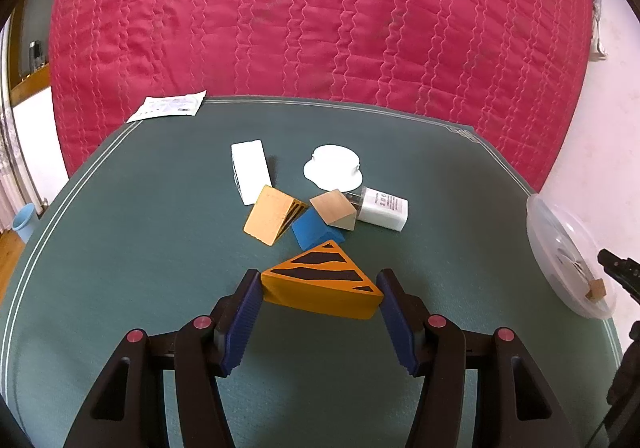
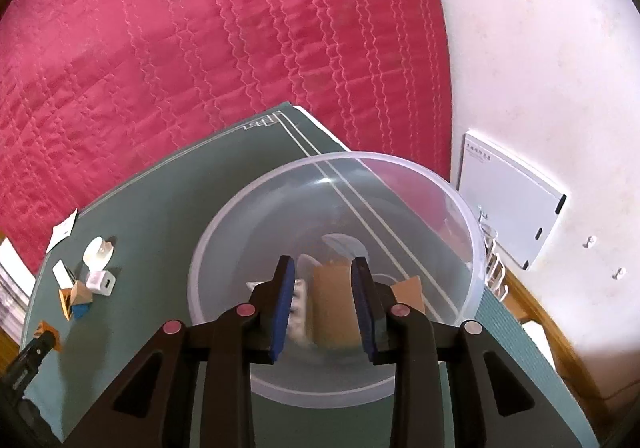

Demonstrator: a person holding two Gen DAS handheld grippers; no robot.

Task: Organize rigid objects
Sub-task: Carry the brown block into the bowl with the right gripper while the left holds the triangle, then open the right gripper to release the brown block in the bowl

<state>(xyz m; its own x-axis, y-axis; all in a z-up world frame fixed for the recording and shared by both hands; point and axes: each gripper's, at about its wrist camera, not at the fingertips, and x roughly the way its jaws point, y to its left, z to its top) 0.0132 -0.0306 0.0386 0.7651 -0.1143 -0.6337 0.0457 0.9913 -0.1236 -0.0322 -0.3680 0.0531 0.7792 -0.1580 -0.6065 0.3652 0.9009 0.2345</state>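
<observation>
Between my right gripper's [image 2: 323, 302] fingers, the brown block [image 2: 334, 306] and a white thing beside it are blurred (I cannot tell if the pads touch them). Far to my left, my left gripper [image 2: 34, 354] is cut off by the edge.

Two black plastic tools: left tool [image 1: 322, 292], right tool [image 2: 323, 306], ribbed blue pads, round pink-red pivot caps

An orange wedge block [image 1: 320, 284] striped black lies flat on the green mat, nearest of a cluster: blue block [image 1: 316, 230], two plain wooden blocks, white pieces beyond. A clear plastic bowl [image 1: 560, 248] sits far right.
</observation>
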